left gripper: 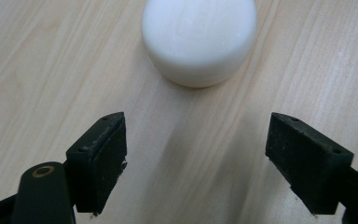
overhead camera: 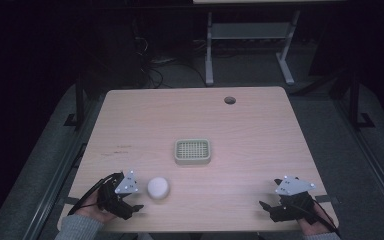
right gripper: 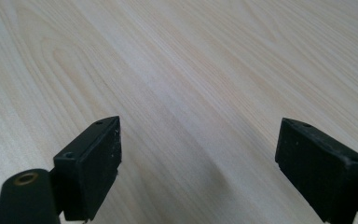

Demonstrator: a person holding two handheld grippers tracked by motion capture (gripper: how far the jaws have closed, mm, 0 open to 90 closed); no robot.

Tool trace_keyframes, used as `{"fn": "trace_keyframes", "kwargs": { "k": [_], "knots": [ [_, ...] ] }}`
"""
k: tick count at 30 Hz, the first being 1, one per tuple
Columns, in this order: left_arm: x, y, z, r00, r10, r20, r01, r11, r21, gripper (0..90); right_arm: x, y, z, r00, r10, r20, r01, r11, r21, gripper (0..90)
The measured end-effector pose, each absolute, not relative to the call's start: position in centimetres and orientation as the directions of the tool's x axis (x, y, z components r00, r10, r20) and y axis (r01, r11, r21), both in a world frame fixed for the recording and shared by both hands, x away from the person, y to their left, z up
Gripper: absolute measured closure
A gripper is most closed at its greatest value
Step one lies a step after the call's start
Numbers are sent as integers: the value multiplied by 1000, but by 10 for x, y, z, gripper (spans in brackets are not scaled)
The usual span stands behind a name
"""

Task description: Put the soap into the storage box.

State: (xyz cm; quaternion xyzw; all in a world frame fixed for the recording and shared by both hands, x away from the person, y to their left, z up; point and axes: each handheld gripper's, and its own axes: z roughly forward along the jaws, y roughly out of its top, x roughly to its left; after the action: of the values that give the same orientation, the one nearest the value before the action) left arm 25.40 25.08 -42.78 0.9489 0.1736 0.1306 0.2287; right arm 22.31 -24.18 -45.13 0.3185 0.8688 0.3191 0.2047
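2 grippers rest near our edge of the table [overhead camera: 240,120], and both have their jaws spread wide with nothing between them. Our left gripper [overhead camera: 136,206] sits just beside the white round soap [overhead camera: 158,188], which lies on the bare wood in front of the slotted green dish [overhead camera: 192,151]. To take the soap well, we judge we should push the left gripper [left gripper: 196,154] forward until the soap [left gripper: 198,39] sits square between the jaws, then close gently on its rounded sides, since they look smooth and could slip. The left gripper view shows the soap apart from the jaws and slightly ahead. Our right gripper [right gripper: 198,163] faces plain wood; the high view places it [overhead camera: 266,206] well apart from the soap.
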Motion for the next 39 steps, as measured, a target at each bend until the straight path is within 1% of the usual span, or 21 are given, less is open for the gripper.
{"fn": "trace_keyframes", "kwargs": {
  "k": [13, 23, 39],
  "knots": [
    [264, 237, -415, 931, 329, 155, 242, -879, 411, 199, 222, -241, -451, -719, 679, -148, 419, 593, 687, 139],
    [271, 231, -412, 938, 313, 147, 236, -891, 388, 190, 223, -241, -451, -719, 679, -147, 420, 593, 687, 139],
    [287, 212, -403, 959, 252, 127, 197, -921, 337, 184, 223, -241, -452, -721, 677, -149, 416, 595, 688, 140]
  ]
}}
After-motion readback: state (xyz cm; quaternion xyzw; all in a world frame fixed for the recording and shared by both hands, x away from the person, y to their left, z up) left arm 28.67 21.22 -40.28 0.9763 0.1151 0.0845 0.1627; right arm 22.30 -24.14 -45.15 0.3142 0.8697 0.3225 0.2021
